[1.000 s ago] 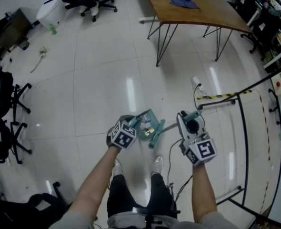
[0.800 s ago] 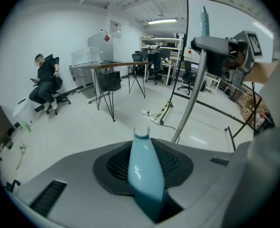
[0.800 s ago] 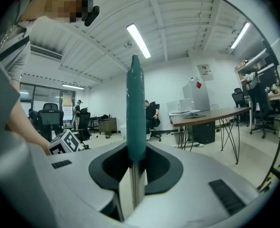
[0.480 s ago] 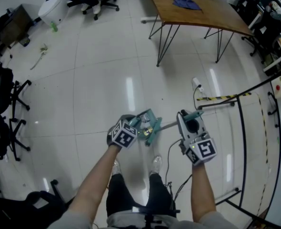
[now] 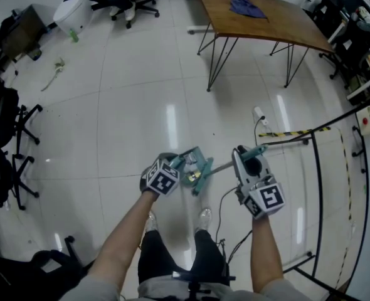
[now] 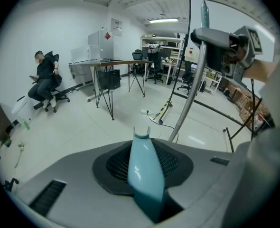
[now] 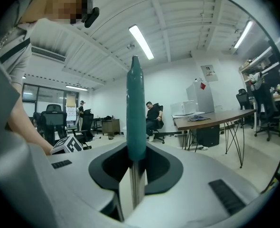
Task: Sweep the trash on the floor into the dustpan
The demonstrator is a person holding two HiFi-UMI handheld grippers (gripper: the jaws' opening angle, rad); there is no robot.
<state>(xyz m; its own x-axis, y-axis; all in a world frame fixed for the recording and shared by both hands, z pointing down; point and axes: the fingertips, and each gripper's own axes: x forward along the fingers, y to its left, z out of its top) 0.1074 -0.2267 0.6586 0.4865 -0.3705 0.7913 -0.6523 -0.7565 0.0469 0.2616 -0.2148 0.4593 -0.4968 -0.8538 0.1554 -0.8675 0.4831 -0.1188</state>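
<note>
Tiled floor (image 5: 135, 118), pale and glossy, fills most of the head view. Wooden counter (image 5: 279, 24) on thin black legs, far upper right, carries a blue cloth (image 5: 246, 6). Office chairs (image 5: 9, 121) stand along the left edge; a black rail (image 5: 320, 168) curves down the right. Broom (image 5: 226, 163): metal pole with a teal grip, its long axis running from the right hand down and leftward to the teal head (image 5: 200, 177) on the floor. Dustpan (image 5: 193, 157): teal, on the floor just ahead of the person's shoes, between the two hands, with the broom head touching or just beside its mouth; a few small yellowish bits lie there, too small to identify. Left hand-held gripper (image 5: 172, 165): angled downward, jaws clamped on the dustpan's pale-blue handle (image 6: 142, 170). Right hand-held gripper (image 5: 248, 155): roughly level, jaws pinched on the broom's pole just below its teal grip (image 7: 135, 103). Loose litter: a stringy scrap (image 5: 53, 74) and a green bottle (image 5: 74, 36), far off to the upper left, well apart from both tools and on the left hand's side; judged, reaching it calls for walking over before any stroke. White plug (image 5: 258, 113) with a black cable, beside yellow-black striped tape (image 5: 295, 129). Writing: none legible; only square black-and-white markers on the gripper cubes, and a wall poster (image 6: 116, 26) too small to read.
</note>
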